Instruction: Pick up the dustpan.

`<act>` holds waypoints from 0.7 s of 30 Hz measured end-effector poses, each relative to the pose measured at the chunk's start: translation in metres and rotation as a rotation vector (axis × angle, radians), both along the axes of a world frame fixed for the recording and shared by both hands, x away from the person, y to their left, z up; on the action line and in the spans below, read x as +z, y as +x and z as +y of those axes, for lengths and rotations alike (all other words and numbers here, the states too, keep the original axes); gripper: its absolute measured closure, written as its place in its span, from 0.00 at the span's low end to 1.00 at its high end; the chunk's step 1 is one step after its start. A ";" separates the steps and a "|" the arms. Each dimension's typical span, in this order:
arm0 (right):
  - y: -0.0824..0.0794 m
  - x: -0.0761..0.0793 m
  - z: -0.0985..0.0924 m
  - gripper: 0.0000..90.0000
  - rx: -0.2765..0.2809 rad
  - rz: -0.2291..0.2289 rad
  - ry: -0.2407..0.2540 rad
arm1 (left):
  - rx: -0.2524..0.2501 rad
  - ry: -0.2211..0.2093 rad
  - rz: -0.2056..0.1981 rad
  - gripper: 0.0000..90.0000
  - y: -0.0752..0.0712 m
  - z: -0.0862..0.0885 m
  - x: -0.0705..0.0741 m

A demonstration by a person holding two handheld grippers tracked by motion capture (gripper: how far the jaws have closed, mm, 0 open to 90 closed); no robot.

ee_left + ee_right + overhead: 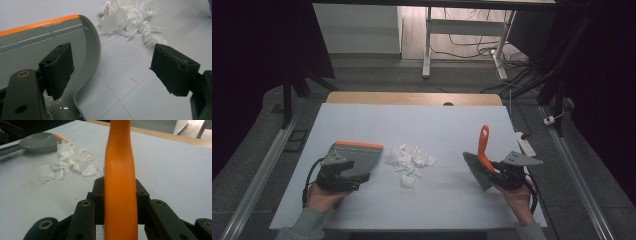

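Orange brush handle (pixel 121 182) clamped between right tongs (pixel 120 195).

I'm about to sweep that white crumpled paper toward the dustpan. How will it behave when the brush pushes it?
The crumpled paper looks light and loose, lying in several separate scraps, so it will probably scatter rather than slide as one. It seems soft and may crumple further. The dustpan lies close beside it, so the push should be brief.

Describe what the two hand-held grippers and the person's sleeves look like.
Each hand-held gripper, left and right, is black with a grey three-cornered plate on top, brass-coloured rivets, blocky black pads and a trailing black cable. The sleeves are grey-green.
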State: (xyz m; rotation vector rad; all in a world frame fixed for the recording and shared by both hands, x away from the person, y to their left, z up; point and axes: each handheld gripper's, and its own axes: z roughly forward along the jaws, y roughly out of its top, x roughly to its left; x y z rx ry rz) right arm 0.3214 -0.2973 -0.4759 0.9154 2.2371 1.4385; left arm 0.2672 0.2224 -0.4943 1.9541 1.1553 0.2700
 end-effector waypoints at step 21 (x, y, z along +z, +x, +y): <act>0.001 0.000 0.000 0.78 0.001 0.003 0.008 | -0.005 0.009 0.016 0.21 0.000 0.000 0.000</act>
